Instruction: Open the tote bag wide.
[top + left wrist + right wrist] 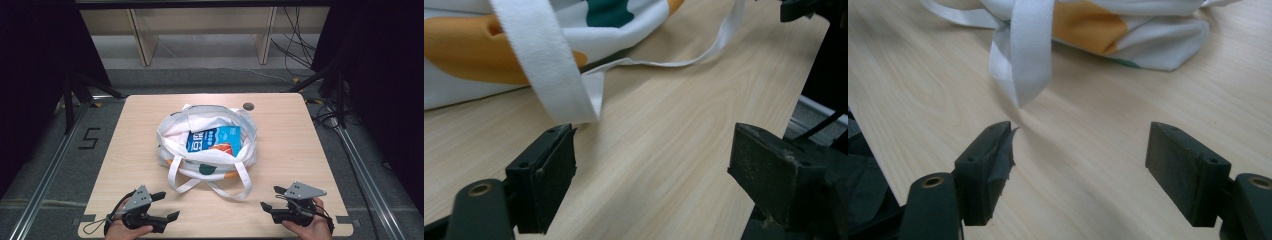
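Both the left gripper and right gripper sit spread and empty at the frame's bottom; next, probably, each takes a strap of the tote bag.

A white cloth bag is lying open in the middle of the table, its mouth gaping upward. Orange and green patches are showing on its near side. A blue packet is lying flat inside it, tilted slightly. Two white straps are trailing off the near edge, looping loosely across the wood toward the near side.
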The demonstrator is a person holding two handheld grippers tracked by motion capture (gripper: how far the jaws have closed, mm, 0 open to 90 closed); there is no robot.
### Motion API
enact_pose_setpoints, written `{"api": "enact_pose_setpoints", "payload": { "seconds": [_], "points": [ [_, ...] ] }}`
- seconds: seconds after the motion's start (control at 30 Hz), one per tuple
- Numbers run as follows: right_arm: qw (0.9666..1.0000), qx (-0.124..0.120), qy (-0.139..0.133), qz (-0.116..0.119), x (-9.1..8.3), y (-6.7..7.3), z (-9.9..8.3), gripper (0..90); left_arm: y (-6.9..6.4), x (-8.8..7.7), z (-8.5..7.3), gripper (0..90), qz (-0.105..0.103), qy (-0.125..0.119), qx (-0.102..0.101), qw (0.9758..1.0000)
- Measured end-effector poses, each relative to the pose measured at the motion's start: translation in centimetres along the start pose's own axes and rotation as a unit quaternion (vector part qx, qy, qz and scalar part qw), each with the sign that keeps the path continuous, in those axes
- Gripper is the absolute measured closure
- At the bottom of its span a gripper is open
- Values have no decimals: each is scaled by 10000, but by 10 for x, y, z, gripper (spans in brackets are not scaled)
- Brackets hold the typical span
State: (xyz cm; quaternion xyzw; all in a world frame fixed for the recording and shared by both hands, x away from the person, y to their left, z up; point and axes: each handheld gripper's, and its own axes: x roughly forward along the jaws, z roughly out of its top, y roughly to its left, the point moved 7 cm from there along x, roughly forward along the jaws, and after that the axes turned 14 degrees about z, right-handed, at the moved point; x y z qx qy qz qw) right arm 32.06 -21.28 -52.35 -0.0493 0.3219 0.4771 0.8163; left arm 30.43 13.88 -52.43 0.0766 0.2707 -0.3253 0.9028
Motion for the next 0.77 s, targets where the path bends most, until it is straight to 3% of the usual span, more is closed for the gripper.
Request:
{"api": "enact_pose_setpoints", "payload": {
  "seconds": [0.07, 0.1, 0.13, 0.23, 0.27, 0.3, 0.43, 0.47, 0.53, 0.63, 0.77],
  "points": [
    [10000, -99, -2, -8, 0, -1, -2, 279, 0, 0, -1, 178, 65, 33, 146, 9999],
    [9999, -157, -38, 16, 1, 1, -3, 278, -3, 1, -1, 178, 26, -22, 54, 10000],
    [10000, -7, -23, 50, 2, 3, -5, 277, -4, 1, -1, 177, 25, -23, 51, 10000],
    [9999, -98, 49, 8, 2, 5, -9, 277, -5, 2, -3, 176, 52, 43, 143, 9999],
    [10000, 59, 55, 41, 2, 9, -11, 277, -5, 3, -4, 176, 50, 61, 115, 9999],
    [9999, -87, 76, 21, 2, 7, -11, 277, -4, 4, -4, 176, 110, 82, 190, 9997],
    [9998, -116, 135, 58, 4, 8, -13, 277, -2, 4, -5, 176, 122, 84, 131, 9998],
    [9998, 63, 157, 90, 5, 12, -15, 277, -2, 4, -4, 176, 125, 56, 191, 9997],
    [9999, -27, 139, 66, 5, 11, -14, 277, -1, 5, -4, 176, 142, 76, 79, 9998],
    [9999, -1, 151, 64, 5, 11, -15, 277, 1, 5, -4, 176, 140, 54, 219, 9996],
    [9999, -5, 150, 72, 5, 11, -15, 277, 0, 6, -4, 176, 129, 48, 201, 9997]
  ]
}}
